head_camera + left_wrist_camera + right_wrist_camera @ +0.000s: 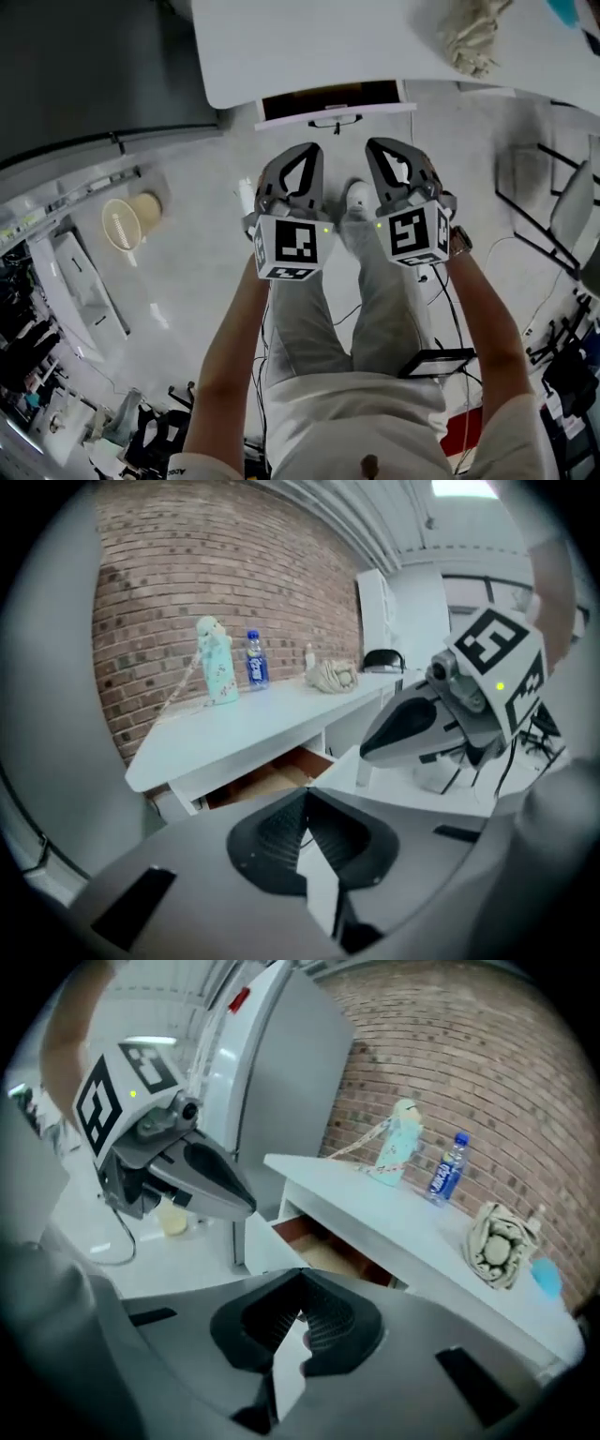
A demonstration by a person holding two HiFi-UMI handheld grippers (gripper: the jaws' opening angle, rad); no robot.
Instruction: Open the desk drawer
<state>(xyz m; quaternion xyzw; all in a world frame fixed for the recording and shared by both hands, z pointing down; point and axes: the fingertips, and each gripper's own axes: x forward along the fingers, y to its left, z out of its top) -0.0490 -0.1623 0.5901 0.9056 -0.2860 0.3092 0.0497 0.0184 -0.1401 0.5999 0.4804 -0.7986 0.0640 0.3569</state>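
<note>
Drawer (330,101) juts toward the person, long side crosswise

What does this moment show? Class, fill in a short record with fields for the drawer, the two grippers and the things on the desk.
Drawer: partly open, brown inside showing, black handle on its front
Left gripper: fingers shut, empty, held clear of the drawer
Right gripper: fingers shut, empty, beside the left one
Desk: white, against a brick wall
On desk: mint bottle, water bottle with blue label, cream bundle
</note>
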